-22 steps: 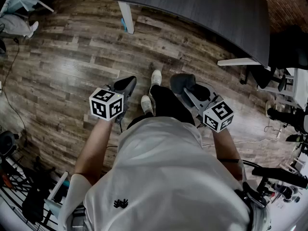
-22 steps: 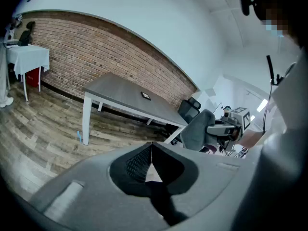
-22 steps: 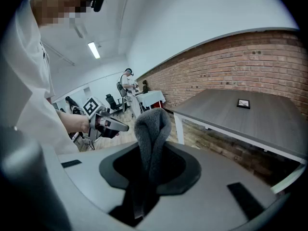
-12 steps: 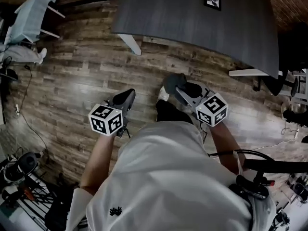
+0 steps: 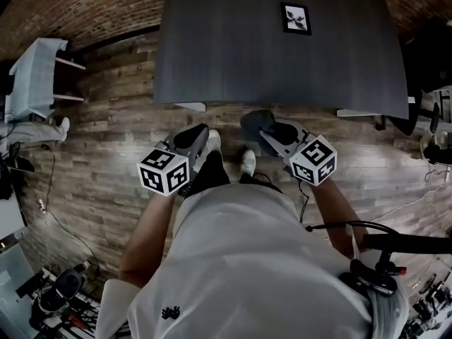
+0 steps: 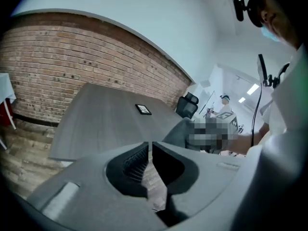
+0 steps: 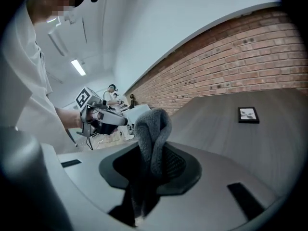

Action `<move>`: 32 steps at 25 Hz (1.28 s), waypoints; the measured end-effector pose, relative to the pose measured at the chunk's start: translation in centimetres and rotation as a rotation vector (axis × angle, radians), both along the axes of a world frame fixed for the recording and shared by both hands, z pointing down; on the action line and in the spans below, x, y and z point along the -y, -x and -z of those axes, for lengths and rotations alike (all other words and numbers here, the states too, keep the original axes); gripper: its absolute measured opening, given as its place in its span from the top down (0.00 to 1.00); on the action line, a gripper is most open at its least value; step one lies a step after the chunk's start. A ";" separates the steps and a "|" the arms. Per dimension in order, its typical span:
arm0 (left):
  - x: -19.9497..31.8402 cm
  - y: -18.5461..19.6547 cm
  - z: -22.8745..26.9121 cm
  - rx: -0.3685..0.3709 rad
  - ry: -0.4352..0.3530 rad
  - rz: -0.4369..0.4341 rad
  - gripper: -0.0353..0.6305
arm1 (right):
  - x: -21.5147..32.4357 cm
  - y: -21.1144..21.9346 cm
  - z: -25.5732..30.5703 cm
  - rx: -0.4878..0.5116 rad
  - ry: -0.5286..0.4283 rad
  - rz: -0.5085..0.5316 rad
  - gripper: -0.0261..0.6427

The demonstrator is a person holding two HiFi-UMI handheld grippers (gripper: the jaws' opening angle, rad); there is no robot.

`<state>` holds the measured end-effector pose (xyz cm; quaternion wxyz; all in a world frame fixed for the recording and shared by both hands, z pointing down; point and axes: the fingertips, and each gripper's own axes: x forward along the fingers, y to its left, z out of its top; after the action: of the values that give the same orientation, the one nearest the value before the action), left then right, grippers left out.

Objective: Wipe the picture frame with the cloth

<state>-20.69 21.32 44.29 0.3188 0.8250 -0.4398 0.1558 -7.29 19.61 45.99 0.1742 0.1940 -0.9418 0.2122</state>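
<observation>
A small black picture frame [image 5: 295, 18] lies flat far back on the dark grey table [image 5: 233, 55]; it also shows as a small dark rectangle [image 6: 143, 109] and as the frame [image 7: 248, 115] in the gripper views. My right gripper [image 5: 256, 123] is shut on a grey cloth [image 7: 153, 138], which bunches up above its jaws. It hangs just short of the table's near edge. My left gripper [image 5: 192, 136] is shut with nothing in it [image 6: 150, 150], also in front of the table edge.
A brick wall [image 5: 85, 6] runs behind the table. A white side table [image 5: 35, 66] stands at the far left on the wood floor [image 5: 106, 154]. An office chair [image 6: 187, 105] and equipment on stands [image 5: 395, 246] are to the right. Another person stands far off [image 6: 224, 105].
The view has moved forward toward the table, so the picture frame and table now fill more of the top. Both grippers have come up close to the table's near edge.
</observation>
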 end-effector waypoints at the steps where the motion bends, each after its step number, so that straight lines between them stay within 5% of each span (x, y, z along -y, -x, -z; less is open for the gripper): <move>1: 1.5 -0.2 -0.4 -0.002 0.005 -0.035 0.92 | 1.1 -0.4 -0.3 -0.008 0.006 -0.034 0.80; 6: 10.8 -0.9 -2.0 -0.030 0.038 -0.205 0.78 | 6.5 -2.0 0.3 -0.037 0.012 -0.252 0.80; 15: 28.9 -6.2 -2.8 -0.081 0.068 -0.365 0.78 | 13.4 -6.6 2.5 -0.041 0.011 -0.638 0.80; 22: 39.1 -14.2 -6.7 -0.070 0.133 -0.299 0.78 | 16.7 -12.3 0.8 -0.044 0.049 -0.673 0.80; 32: 52.3 -20.7 -15.2 0.015 0.268 -0.016 0.77 | 25.1 -23.1 -1.3 -0.033 0.112 -0.594 0.80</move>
<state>0.00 -30.98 59.52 0.4216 0.7774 -0.4108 0.2217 15.83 -5.53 47.27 0.1303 0.4544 -0.8277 0.3025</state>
